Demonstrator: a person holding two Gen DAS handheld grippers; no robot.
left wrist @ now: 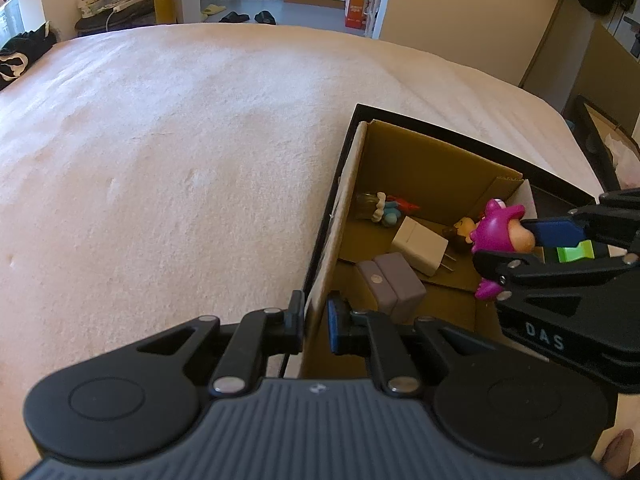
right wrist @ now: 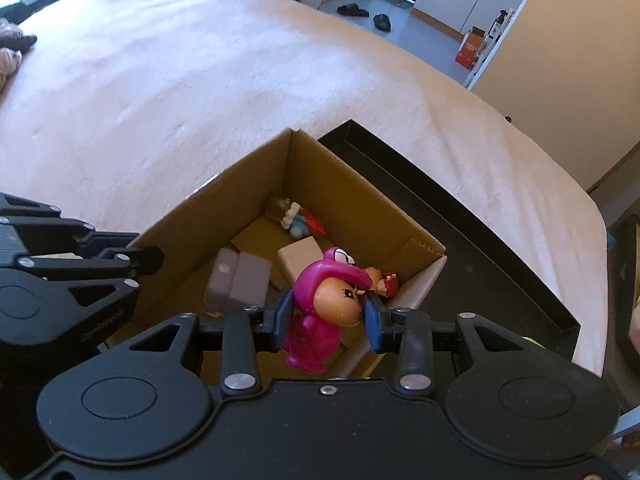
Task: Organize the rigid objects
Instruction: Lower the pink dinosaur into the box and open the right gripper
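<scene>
One magenta figurine (right wrist: 316,320) clamped in the right gripper (right wrist: 326,316), held over the cardboard box's (right wrist: 256,184) 5 o'clock corner. Inside the box: one white charger (left wrist: 420,246), one grey case (left wrist: 390,284), two small figures, one at 12 (right wrist: 298,222), one at 3 (right wrist: 386,282). Left gripper (left wrist: 314,326) pinches the box's 9 o'clock wall; box sits in one black tray (right wrist: 460,248) on the bed (right wrist: 160,92).

The left tool (left wrist: 314,322) has a grey ribbed housing at its base, flanked by two round black discs. Black linkage bars with triangular cut-outs run forward from the discs, pinned by silver rivets, and a small silver screw sits at the centre of the housing's front edge. Its fingers end in blue pads (left wrist: 333,324). The right tool (right wrist: 326,316) is black throughout, of the same build, with blue pads (right wrist: 372,326); white letters "DAS" mark its side.
</scene>
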